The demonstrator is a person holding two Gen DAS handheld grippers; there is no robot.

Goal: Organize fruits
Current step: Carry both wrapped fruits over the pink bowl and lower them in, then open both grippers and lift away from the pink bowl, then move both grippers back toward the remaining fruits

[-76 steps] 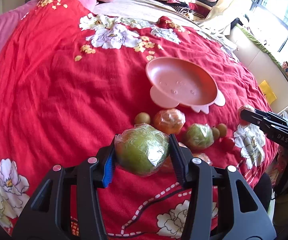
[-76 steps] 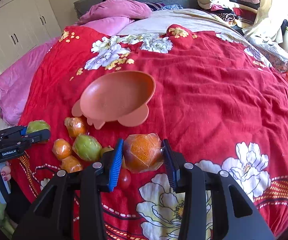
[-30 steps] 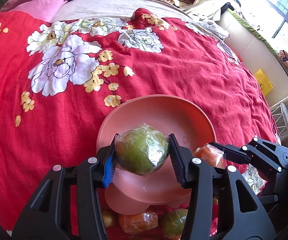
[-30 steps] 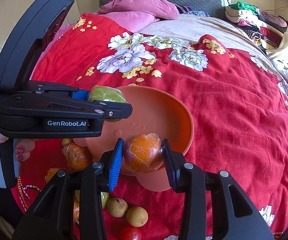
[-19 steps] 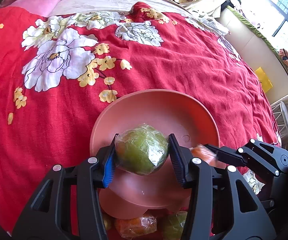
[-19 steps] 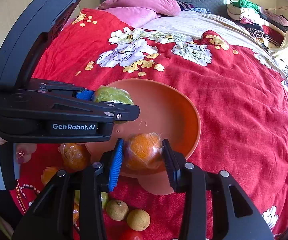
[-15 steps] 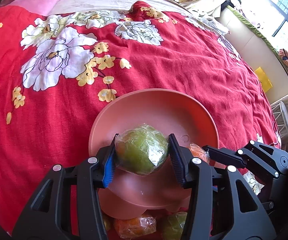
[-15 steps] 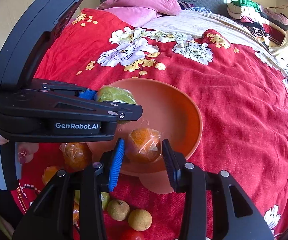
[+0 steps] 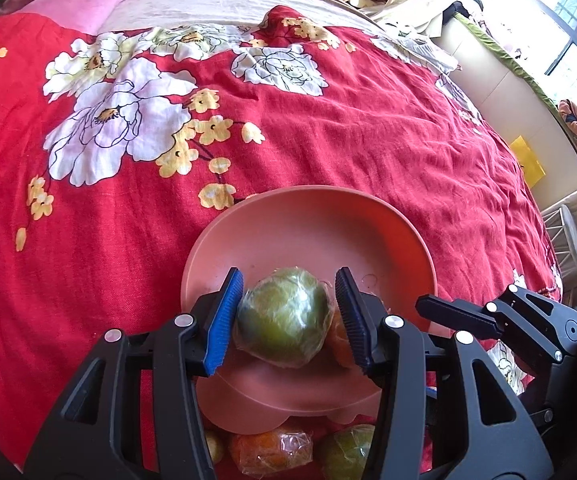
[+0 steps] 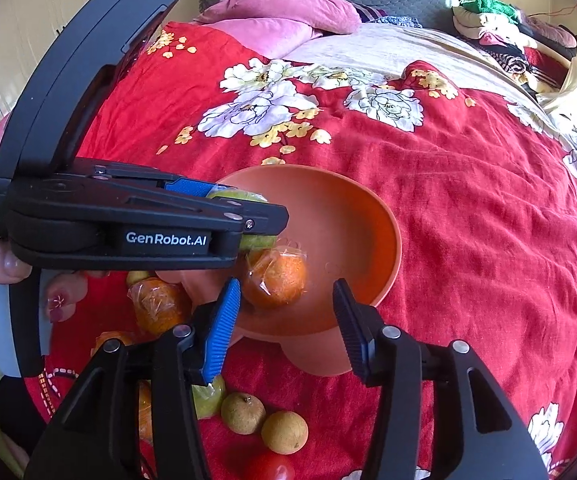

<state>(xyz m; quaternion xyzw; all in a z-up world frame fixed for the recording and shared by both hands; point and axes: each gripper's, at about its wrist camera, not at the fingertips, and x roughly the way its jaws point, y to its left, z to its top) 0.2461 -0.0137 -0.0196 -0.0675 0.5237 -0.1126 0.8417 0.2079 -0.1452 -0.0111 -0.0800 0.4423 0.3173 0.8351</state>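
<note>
The left claw [image 10: 248, 220] bears "GenRobot.AI" in white along its black side.

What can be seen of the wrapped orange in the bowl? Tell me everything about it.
The orange is round, with a bright, pebbled skin, wrapped in crinkled clear film that bunches at its top. It rests on the floor of the pink bowl, near the front wall. The right gripper straddles it; its jaws have just been opening and the pads no longer press on it. A wrapped green fruit sits close at its upper left; contact is unclear. The left wrist view shows only a sliver.
</note>
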